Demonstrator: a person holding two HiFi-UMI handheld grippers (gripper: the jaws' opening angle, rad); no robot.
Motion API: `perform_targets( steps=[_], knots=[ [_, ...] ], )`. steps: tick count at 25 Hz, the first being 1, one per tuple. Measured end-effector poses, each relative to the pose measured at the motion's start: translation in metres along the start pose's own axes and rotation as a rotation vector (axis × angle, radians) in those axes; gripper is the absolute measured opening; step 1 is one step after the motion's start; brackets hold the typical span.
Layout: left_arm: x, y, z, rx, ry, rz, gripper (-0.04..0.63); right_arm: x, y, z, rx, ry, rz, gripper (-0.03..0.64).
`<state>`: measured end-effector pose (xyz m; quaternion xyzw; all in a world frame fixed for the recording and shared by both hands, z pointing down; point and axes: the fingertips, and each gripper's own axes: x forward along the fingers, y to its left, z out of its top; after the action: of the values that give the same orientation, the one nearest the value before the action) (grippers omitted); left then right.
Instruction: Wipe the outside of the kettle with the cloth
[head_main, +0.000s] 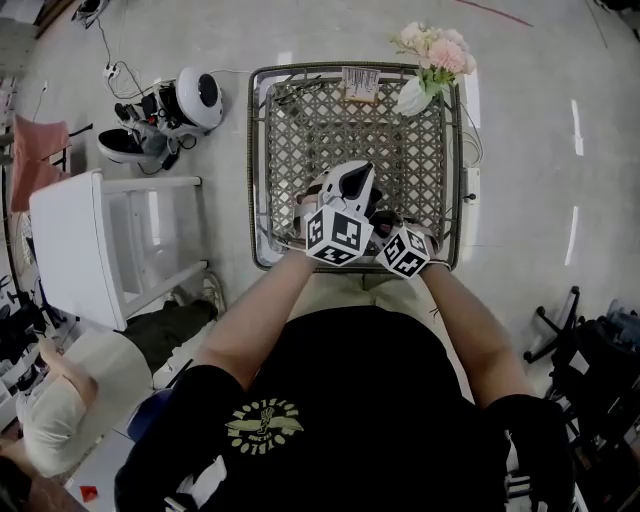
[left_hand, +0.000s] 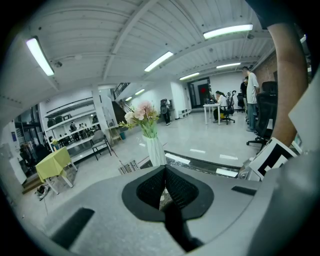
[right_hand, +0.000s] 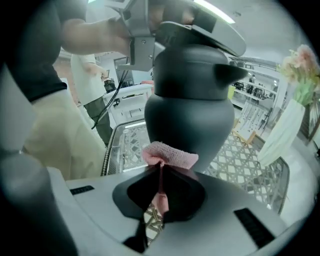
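1. Pink cloth (right_hand: 170, 155) is clenched in the right claw (right_hand: 159, 167) and pressed against the belly of the dark kettle (right_hand: 190, 110), over the wicker tabletop (right_hand: 250, 165).
2. The left claw (left_hand: 165, 170) is closed on nothing visible.
3. Wiping seems under way, and most sides probably remain.

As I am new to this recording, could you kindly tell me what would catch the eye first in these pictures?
A dark kettle fills the right gripper view. A pink cloth is pinched in the shut right gripper, right at the kettle's lower body. In the head view, at the far right corner of the woven table, pink flowers stand in a white vase.
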<state>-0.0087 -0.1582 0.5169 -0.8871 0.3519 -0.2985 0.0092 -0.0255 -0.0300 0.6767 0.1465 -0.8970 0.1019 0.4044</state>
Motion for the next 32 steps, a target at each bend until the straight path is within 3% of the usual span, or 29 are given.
perform_targets(
  steps=[8, 16, 32],
  knots=[
    [-0.001, 0.0, 0.001, -0.001, 0.0, 0.002, 0.008, -0.005, -0.042, -0.015, -0.035, 0.048, -0.051, 0.023],
    [0.0, 0.0, 0.001, -0.001, 0.002, 0.003, 0.008, -0.01, -0.087, -0.003, -0.092, 0.045, -0.088, 0.023],
    [-0.001, 0.0, 0.001, 0.001, 0.002, 0.005, 0.008, 0.016, -0.126, 0.031, -0.338, 0.08, -0.04, 0.023]
  ],
)
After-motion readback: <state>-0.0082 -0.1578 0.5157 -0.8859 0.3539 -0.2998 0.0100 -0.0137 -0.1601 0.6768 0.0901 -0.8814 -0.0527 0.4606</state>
